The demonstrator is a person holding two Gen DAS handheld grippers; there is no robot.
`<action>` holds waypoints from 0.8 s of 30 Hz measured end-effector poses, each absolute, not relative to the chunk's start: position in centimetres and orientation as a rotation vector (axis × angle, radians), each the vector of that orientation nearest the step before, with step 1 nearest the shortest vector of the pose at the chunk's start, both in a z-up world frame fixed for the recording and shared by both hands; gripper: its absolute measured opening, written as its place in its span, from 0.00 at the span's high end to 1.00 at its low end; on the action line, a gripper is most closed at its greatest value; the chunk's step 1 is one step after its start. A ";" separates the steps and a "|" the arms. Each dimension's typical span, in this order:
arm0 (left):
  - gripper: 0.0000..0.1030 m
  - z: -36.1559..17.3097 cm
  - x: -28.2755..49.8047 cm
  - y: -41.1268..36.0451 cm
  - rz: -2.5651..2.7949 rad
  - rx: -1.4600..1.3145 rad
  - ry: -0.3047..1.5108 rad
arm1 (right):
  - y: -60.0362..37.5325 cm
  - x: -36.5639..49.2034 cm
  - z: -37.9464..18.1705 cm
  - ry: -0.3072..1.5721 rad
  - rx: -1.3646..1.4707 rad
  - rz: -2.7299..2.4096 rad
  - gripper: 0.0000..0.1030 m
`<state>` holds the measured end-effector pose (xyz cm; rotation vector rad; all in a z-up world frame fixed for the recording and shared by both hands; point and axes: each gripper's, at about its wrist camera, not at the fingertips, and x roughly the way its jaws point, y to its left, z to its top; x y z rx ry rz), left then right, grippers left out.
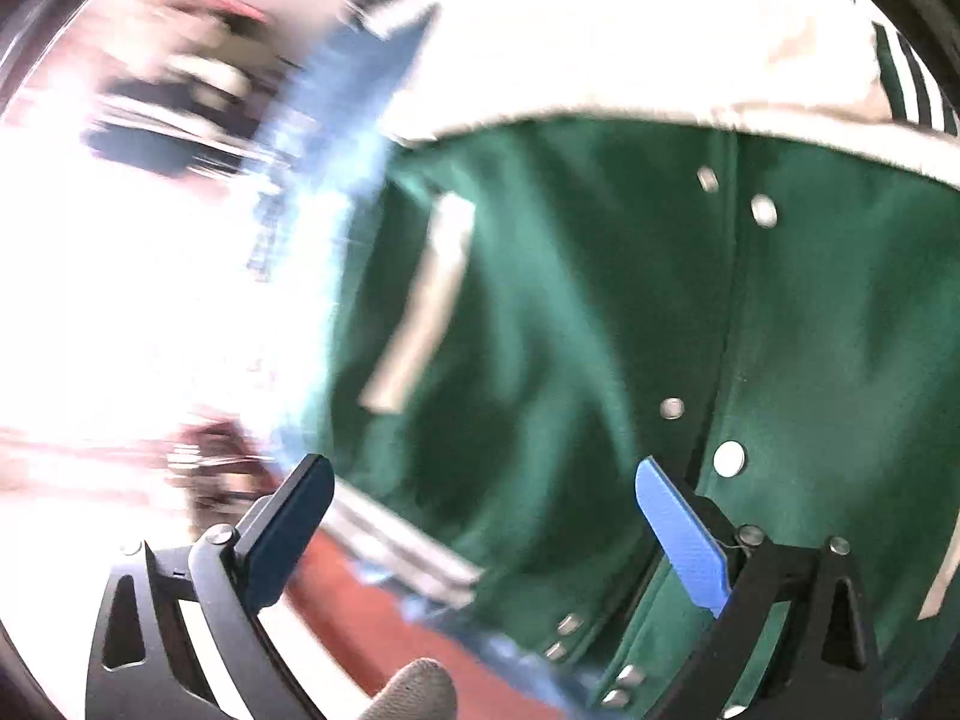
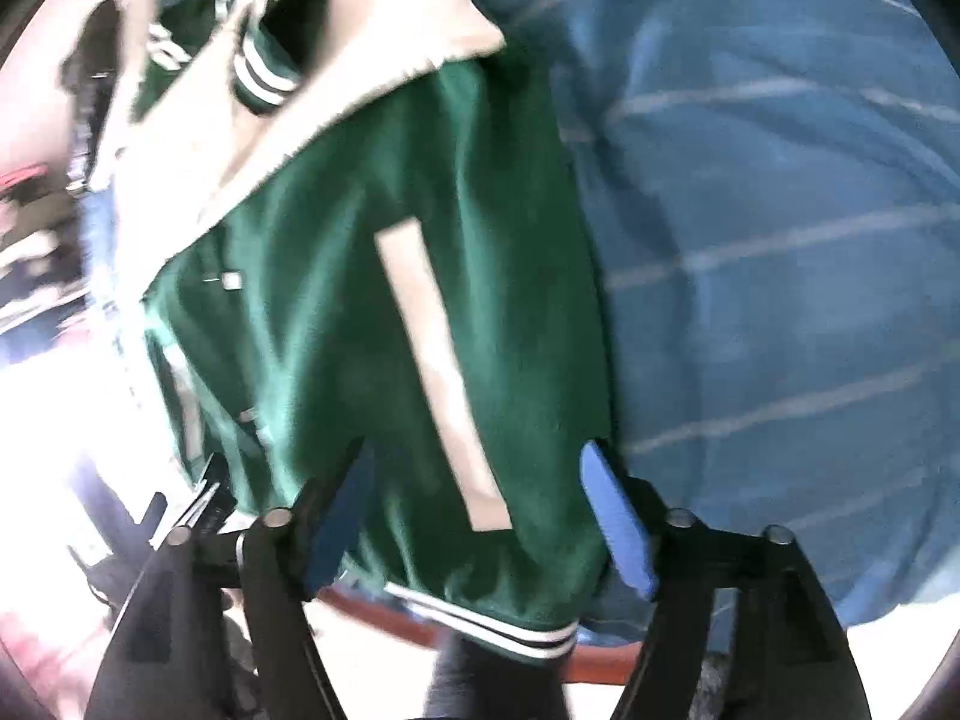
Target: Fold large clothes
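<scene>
A green varsity jacket (image 1: 600, 300) with cream sleeves (image 1: 600, 42), silver snaps and striped cuffs lies spread on a blue striped bedsheet (image 2: 780, 240). In the left wrist view my left gripper (image 1: 480, 474) is open over the jacket's lower front, near the snap placket (image 1: 729, 457). In the right wrist view the jacket (image 2: 336, 300) shows its cream pocket welt (image 2: 432, 360) and striped hem (image 2: 480, 618). My right gripper (image 2: 474, 450) is open above the jacket's hem side, holding nothing. Both views are motion-blurred.
The bed's red-brown edge (image 2: 420, 630) runs below the hem. Bright, blurred room clutter (image 1: 150, 120) lies to the left of the bed. A gloved finger (image 1: 414, 690) shows at the bottom of the left wrist view.
</scene>
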<state>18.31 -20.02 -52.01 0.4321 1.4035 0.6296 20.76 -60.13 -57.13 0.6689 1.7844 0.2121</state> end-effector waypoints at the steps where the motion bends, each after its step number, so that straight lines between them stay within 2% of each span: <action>1: 0.00 -50.6 18.0 -21.7 0.680 0.473 1.371 | -61.5 21.2 -57.0 1.787 0.663 0.252 0.18; 6: 0.00 -49.6 15.8 -30.8 0.748 0.654 1.329 | -66.7 21.6 -56.5 1.790 0.579 0.308 0.17; 16: 0.00 -55.3 11.6 -47.4 0.560 0.765 1.370 | -78.7 21.4 -58.9 1.804 0.593 0.159 0.17; 19: 0.00 -57.5 11.0 -49.9 0.523 0.791 1.391 | -80.8 21.6 -59.2 1.801 0.622 0.114 0.17; 24: 0.00 -60.6 11.0 -49.6 0.547 0.857 1.395 | -81.8 21.6 -59.6 1.800 0.655 0.079 0.17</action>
